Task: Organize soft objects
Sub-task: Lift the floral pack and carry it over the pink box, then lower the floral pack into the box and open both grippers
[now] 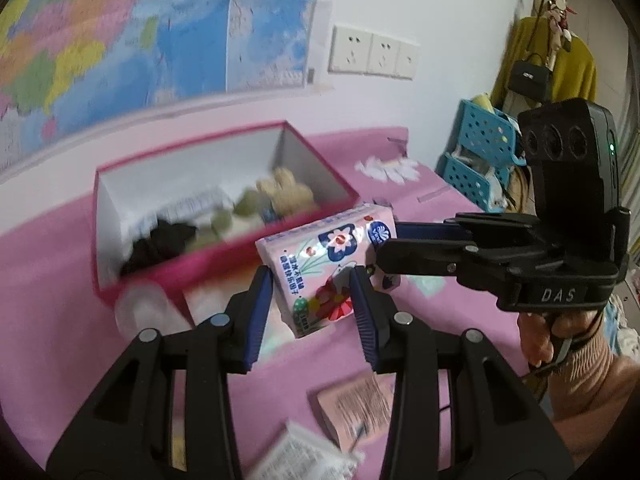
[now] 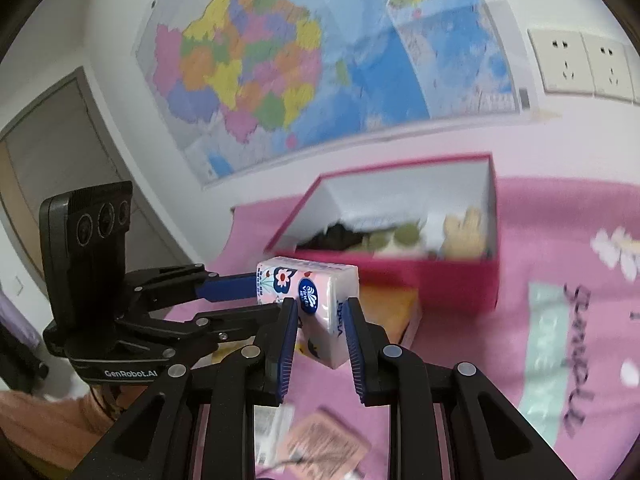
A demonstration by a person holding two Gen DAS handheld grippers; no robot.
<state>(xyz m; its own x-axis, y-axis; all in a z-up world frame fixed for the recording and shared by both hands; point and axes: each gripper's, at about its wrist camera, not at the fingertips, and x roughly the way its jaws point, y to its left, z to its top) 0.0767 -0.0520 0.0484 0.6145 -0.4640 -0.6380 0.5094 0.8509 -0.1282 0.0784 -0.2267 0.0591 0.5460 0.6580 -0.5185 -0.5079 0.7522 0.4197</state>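
Left tongs (image 1: 312,300): blue pads pinch the lower end of the tissue pack (image 1: 328,272), one pad on each long side. Right tongs (image 2: 322,322): pads pinch the other end of the same pack, across its narrower faces. The pack is pink, floral print, with a blue round logo; it hangs clear of the pink bedspread (image 1: 52,280), carried by both tongs, tilted, just in front of the near wall of the pink box (image 1: 224,248).

Box: open top, white inside, set on the bedspread toward the wall edge. Contents are blurred: a beige plush toy (image 1: 286,190) at its right end, green-spotted soft items (image 1: 236,210) in the middle, a dark cloth (image 1: 160,246) at the left end.

Nothing lies between the pack and the box opening except the box's own near wall. A blurred pale bottle-like thing (image 1: 140,308) lies against that wall at the left, kind not clear.

On the bedspread under the tongs: a pink printed packet (image 1: 354,404) and a white printed packet (image 1: 304,456).

Right hand (image 1: 540,340) grips the tongs' handle at the right edge of the left view, ribbed pink sleeve below. Both tongs point downward at a slant toward the box.

Behind: wall map (image 1: 120,32), sockets (image 1: 372,52), blue baskets (image 1: 480,152) off the bed's far right corner.
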